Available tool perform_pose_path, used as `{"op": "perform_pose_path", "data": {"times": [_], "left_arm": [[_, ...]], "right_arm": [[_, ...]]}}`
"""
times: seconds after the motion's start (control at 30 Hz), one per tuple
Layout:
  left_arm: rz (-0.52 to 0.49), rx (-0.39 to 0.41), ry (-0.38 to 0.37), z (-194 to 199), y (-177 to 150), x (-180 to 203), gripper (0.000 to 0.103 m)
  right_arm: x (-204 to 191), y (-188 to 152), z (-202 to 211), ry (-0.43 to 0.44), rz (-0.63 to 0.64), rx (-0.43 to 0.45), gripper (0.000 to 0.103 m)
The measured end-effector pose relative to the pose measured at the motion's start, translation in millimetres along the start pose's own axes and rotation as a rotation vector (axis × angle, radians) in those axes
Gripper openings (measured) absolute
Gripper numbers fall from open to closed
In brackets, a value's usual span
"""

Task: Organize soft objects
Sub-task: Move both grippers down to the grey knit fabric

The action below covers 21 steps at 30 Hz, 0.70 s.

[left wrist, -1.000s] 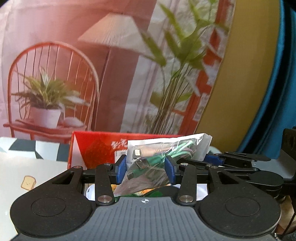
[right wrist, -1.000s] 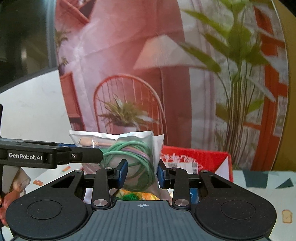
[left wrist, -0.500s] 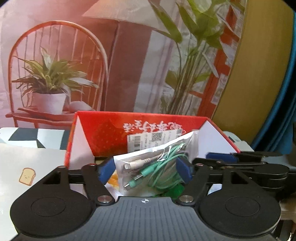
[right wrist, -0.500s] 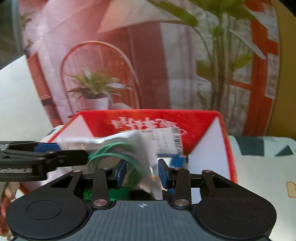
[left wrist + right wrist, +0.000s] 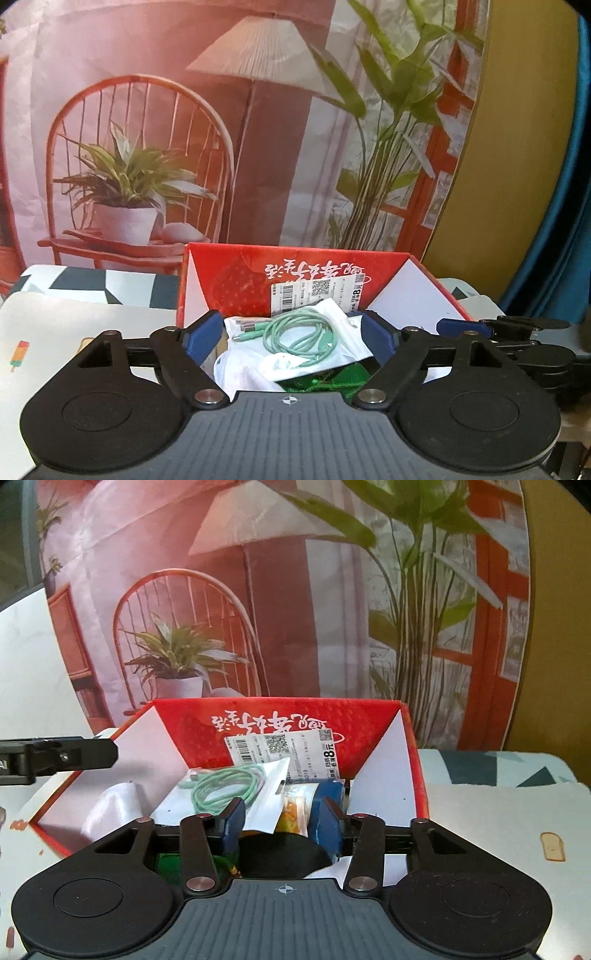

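Clear plastic pouch with a coiled mint-green cable (image 5: 303,338) lies loose inside the red cardboard box with white inner flaps (image 5: 295,273), on top of other packets, so it looks dropped there for sorting. Left claw (image 5: 291,334) is opening, pads clear of the pouch on both sides. Right claw (image 5: 282,821) at 3 o'clock is opening too, gripping nothing.
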<state>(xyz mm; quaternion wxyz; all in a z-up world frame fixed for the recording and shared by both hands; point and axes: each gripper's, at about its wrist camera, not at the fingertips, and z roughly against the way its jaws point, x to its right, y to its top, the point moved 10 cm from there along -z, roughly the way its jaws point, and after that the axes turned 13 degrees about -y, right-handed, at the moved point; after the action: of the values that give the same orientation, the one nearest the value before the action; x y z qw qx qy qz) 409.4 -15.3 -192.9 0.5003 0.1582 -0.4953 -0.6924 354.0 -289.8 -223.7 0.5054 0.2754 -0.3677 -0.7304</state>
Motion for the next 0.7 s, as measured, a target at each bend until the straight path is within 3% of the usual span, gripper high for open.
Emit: {"op": "perform_pose_path", "data": {"times": [0.13,0.23,0.3,0.37,0.7], "left_arm": [[-0.003,0.0,0.013,18,-9,6,0.092],[-0.032,-0.013,0.02,29,-15,12,0.103],[-0.047,-0.025,0.028,36,-20,14,0.103],[-0.049,-0.036,0.027,43,-25,17,0.103],[-0.067,-0.033,0.072,75,-56,26,0.103]], "right_arm": [[-1,-3,19,0.003,0.018,0.03,0.055],[-3,-5,35,0.011,0.038,0.059,0.077],[-3,-6,46,0.011,0.048,0.077,0.092],[-4,-9,56,0.011,0.059,0.093,0.1],[1,-26,92,0.019,0.019,0.131,0.103]]}}
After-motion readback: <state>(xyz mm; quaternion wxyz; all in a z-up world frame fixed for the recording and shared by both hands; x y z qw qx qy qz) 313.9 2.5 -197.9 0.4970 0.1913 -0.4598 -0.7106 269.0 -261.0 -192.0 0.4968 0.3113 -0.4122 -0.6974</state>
